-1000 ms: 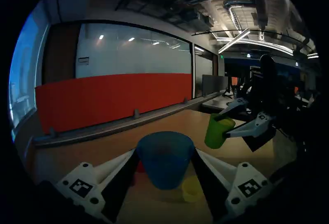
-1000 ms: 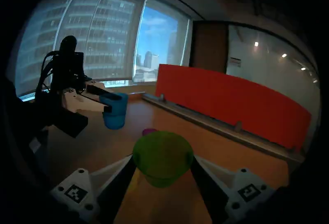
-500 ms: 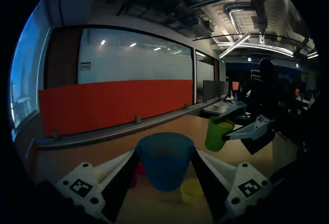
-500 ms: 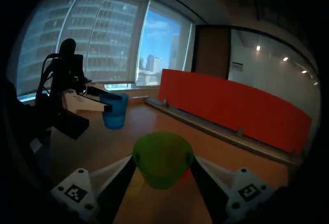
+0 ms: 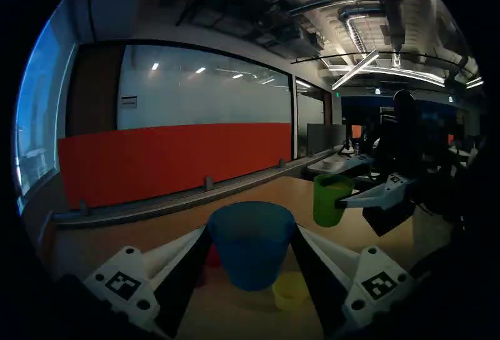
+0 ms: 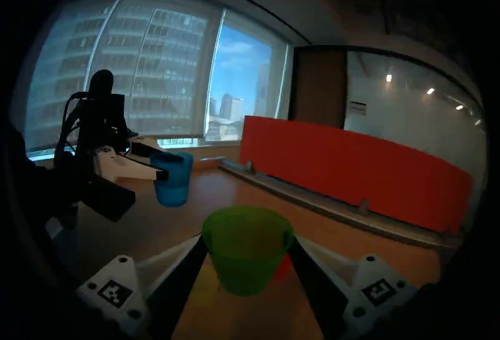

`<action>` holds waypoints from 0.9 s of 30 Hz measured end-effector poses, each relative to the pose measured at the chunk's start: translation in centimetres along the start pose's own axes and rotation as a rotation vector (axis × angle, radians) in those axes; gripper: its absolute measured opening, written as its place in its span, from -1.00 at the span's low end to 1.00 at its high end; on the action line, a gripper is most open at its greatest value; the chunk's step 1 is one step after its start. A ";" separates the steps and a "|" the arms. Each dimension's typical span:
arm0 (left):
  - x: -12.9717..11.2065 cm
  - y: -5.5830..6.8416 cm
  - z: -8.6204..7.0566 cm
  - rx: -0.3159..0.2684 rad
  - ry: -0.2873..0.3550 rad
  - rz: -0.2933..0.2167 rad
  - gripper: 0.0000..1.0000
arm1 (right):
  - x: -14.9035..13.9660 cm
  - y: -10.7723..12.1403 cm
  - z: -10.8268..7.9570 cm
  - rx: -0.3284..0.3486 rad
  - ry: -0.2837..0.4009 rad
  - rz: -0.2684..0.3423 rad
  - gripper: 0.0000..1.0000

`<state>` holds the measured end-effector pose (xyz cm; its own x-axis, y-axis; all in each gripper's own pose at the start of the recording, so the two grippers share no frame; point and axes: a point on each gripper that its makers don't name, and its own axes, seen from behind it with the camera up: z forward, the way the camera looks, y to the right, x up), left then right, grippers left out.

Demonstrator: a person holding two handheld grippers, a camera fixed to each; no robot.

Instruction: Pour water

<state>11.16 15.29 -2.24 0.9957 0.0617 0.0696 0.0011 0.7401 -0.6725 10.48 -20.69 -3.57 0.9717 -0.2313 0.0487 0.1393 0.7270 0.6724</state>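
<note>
The blue cup [image 5: 251,254] is translucent plastic, smooth and faintly glossy; the green cup [image 6: 247,260] looks the same stuff, with light passing through its wall. The fingers [image 5: 164,260] of the left gripper [image 5: 251,235] and of the right gripper [image 6: 247,240] are smooth, matt white plastic. The table [image 5: 137,234] seems a wood-grain top with a low sheen, though dim light blurs it. The partition [image 5: 175,155] looks matt red.

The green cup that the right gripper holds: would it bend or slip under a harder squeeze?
The green cup has a wall that looks thin and lets light through, like plastic, so it probably flexes if squeezed and is light. It widens toward the rim, so it would likely wedge in the right gripper rather than slide down.
</note>
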 end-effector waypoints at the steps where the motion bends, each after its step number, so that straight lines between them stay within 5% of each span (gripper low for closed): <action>1: 0.0 0.0 0.0 -0.001 0.001 0.001 0.73 | 0.0 0.0 0.0 0.001 0.003 0.003 0.85; 27: 1.0 -0.1 -0.2 0.015 0.040 0.044 0.73 | 1.3 -0.2 0.5 0.027 0.040 0.001 0.83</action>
<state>12.19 15.15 -2.30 0.9976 0.0678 0.0100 -0.0442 0.7475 -0.6628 11.63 -21.48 -3.31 0.9787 -0.2043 0.0198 0.1341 0.7095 0.6919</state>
